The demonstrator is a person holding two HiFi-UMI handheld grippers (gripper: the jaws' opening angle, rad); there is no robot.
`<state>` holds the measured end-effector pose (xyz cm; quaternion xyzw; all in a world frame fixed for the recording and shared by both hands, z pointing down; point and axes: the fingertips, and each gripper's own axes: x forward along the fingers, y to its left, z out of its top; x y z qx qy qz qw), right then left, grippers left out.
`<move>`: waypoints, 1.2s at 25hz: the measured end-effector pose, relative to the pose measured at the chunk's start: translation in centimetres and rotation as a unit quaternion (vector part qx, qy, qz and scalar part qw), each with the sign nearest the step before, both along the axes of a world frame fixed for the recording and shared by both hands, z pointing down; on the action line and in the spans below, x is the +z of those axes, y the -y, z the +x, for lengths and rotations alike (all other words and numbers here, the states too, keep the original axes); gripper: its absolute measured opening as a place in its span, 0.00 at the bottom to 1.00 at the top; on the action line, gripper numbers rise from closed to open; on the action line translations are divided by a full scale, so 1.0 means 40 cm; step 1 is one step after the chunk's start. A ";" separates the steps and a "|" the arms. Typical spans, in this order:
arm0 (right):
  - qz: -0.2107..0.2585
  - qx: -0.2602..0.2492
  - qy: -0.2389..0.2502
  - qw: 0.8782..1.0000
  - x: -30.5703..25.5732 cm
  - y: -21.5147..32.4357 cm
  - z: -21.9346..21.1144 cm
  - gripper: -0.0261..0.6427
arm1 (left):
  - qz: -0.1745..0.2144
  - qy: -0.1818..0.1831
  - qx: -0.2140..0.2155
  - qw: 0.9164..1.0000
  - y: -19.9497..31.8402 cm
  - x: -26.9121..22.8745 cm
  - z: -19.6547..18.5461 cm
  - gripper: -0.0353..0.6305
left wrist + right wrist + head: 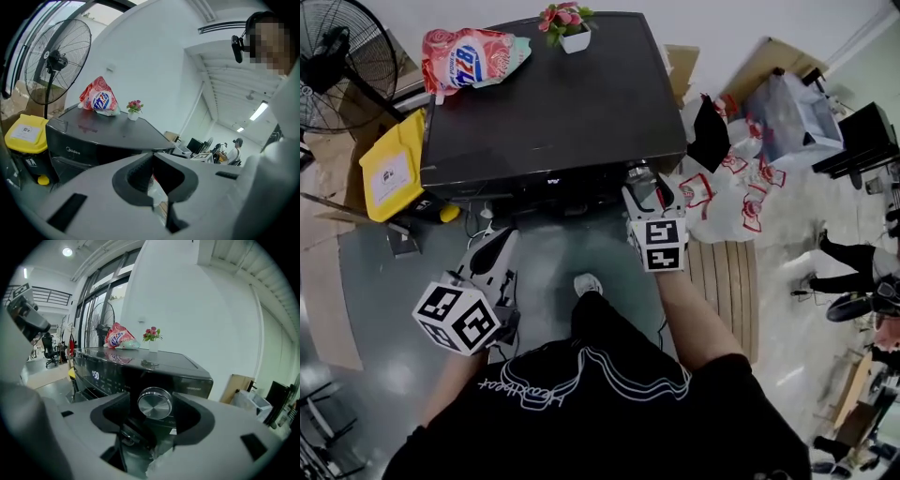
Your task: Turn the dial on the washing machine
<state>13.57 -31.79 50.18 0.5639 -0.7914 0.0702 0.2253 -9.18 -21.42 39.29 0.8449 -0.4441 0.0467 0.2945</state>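
Note:
The dark washing machine (553,103) stands in front of me, its top seen from above in the head view. Its round silver dial (154,403) sits on the front panel at the right, with a lit display (95,375) to its left. My right gripper (650,189) is at the machine's front right edge. Its jaws are open and frame the dial without touching it (152,400). My left gripper (500,242) hangs lower, in front of the machine's left half, with its jaws shut on nothing (151,157).
A pink detergent bag (473,58) and a small flower pot (572,28) rest on the machine's top. A yellow bin (394,169) and a standing fan (342,52) are to the left. Plastic bags (731,197) and a wooden pallet (727,281) lie to the right.

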 end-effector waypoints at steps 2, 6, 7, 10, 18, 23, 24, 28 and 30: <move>-0.003 0.002 -0.006 1.000 0.017 0.018 0.000 0.45 | -0.006 0.001 -0.007 1.000 -0.001 0.011 -0.016 0.06; 0.000 0.012 -0.028 1.000 0.048 0.039 0.006 0.45 | -0.016 0.005 -0.013 1.000 -0.004 0.030 -0.042 0.06; 0.001 0.014 -0.032 0.999 0.055 0.040 0.007 0.45 | -0.018 0.005 -0.014 1.000 -0.008 0.036 -0.047 0.06; 0.002 0.019 -0.035 0.999 0.068 0.043 0.012 0.46 | -0.028 0.007 -0.014 0.999 -0.020 0.052 -0.053 0.06; 0.008 0.032 -0.027 0.999 0.069 0.050 0.013 0.46 | -0.036 0.011 -0.009 0.999 -0.036 0.068 -0.065 0.06; 0.000 0.035 -0.005 0.999 0.074 0.053 0.021 0.46 | -0.037 0.012 -0.011 0.999 -0.043 0.068 -0.074 0.06; -0.003 0.036 0.003 0.999 0.074 0.053 0.022 0.46 | -0.037 0.014 -0.013 0.999 -0.043 0.068 -0.080 0.06; -0.017 0.042 0.045 0.998 0.074 0.053 0.024 0.46 | -0.033 0.018 -0.020 0.999 -0.043 0.065 -0.101 0.06; -0.024 0.046 0.076 0.996 0.075 0.054 0.026 0.46 | -0.030 0.019 -0.024 0.999 -0.043 0.061 -0.111 0.06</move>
